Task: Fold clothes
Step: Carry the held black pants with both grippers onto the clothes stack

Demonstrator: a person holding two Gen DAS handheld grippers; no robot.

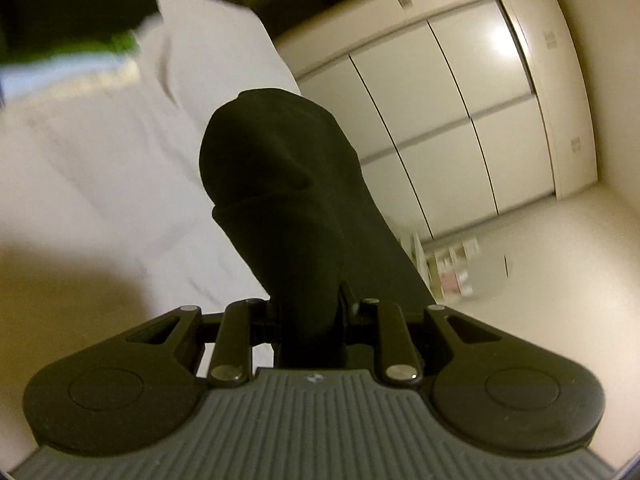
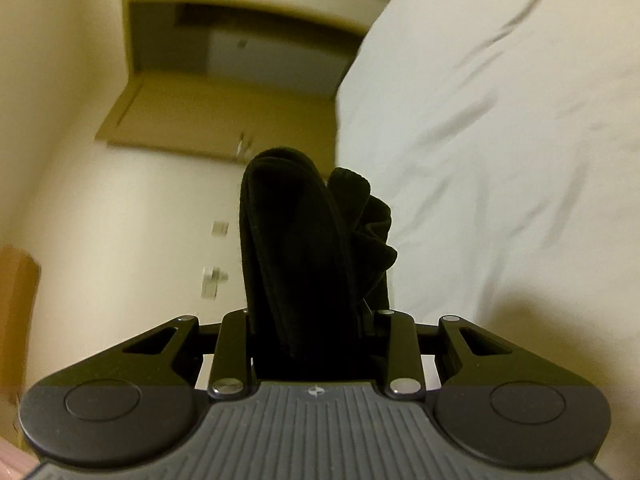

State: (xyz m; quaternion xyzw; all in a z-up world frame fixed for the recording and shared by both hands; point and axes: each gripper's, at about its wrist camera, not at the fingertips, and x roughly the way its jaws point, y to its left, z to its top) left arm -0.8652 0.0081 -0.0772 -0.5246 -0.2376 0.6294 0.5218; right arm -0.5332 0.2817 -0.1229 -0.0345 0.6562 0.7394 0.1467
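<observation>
Ribbed grey housing fronts each view. Left hand-held gripper (image 1: 308, 312) pinches a black garment (image 1: 280, 184) bunched above the white bed (image 1: 100, 168); right hand-held gripper (image 2: 312, 320) clamps thicker black folds.

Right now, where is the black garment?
The black garment is off the bed, bunched between the fingers of both grippers: in the left wrist view it rises before the white bedsheet, and in the right wrist view the sheet lies to its right.
</observation>
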